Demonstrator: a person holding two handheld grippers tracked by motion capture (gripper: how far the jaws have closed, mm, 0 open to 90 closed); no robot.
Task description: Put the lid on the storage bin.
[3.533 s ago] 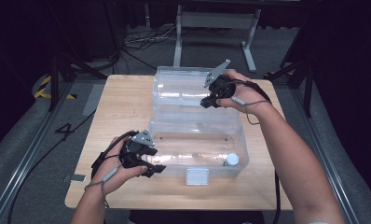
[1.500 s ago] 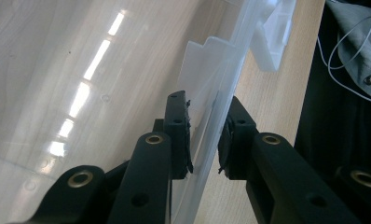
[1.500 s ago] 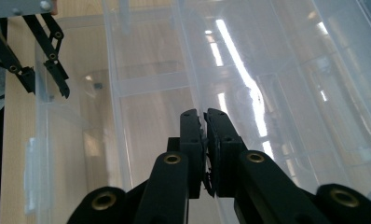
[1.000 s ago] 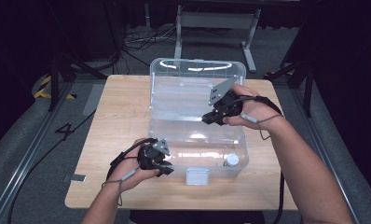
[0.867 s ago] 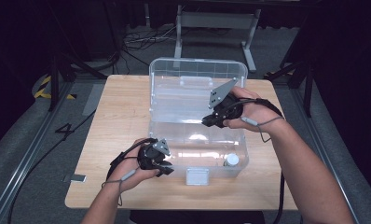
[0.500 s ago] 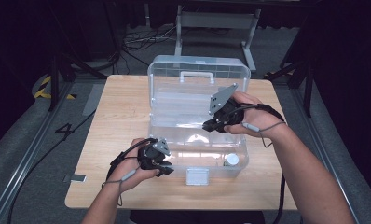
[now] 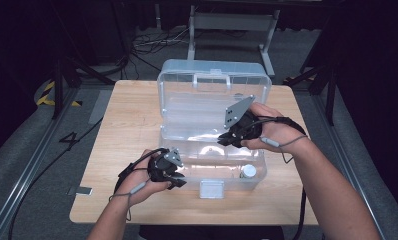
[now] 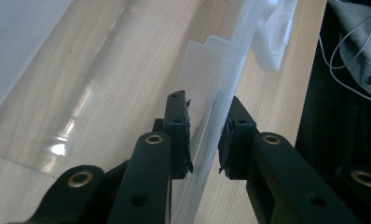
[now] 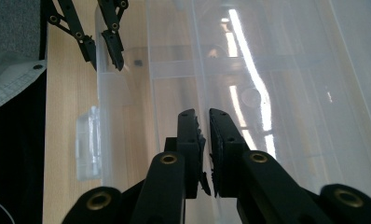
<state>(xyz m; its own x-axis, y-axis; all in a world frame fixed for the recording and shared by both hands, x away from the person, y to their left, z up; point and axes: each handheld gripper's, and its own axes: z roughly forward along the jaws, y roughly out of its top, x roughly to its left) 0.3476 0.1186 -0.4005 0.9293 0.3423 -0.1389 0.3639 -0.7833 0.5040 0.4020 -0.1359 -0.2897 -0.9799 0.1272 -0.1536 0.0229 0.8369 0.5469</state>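
A clear plastic box [image 7: 187, 165] stands on the wooden table, and its hinged lid [image 7: 202, 100] is raised steeply behind it. My left gripper [image 7: 179, 181] [image 8: 204, 135] is at the box's near left corner, with its pads on either side of the front wall [image 8: 221, 93] and shut on it. My right gripper [image 7: 224, 140] [image 9: 205, 140] hangs over the box's right half, its jaws nearly together on the lid's thin rim [image 9: 197, 60]. The left gripper [image 9: 102, 44] also appears far off in the right gripper view, astride the wall.
A small white-capped round thing [image 7: 248, 171] lies in the box's near right corner. A white latch [image 7: 211, 189] hangs on the front wall and a handle [image 7: 209, 80] sits at the lid's top. Bare table [image 7: 127, 120] lies to the left; cables and a metal stand [image 7: 232, 22] are beyond.
The lid has swung up from lying flat behind the box to standing steeply. My right gripper came toward the person with it. The left gripper has stayed put.
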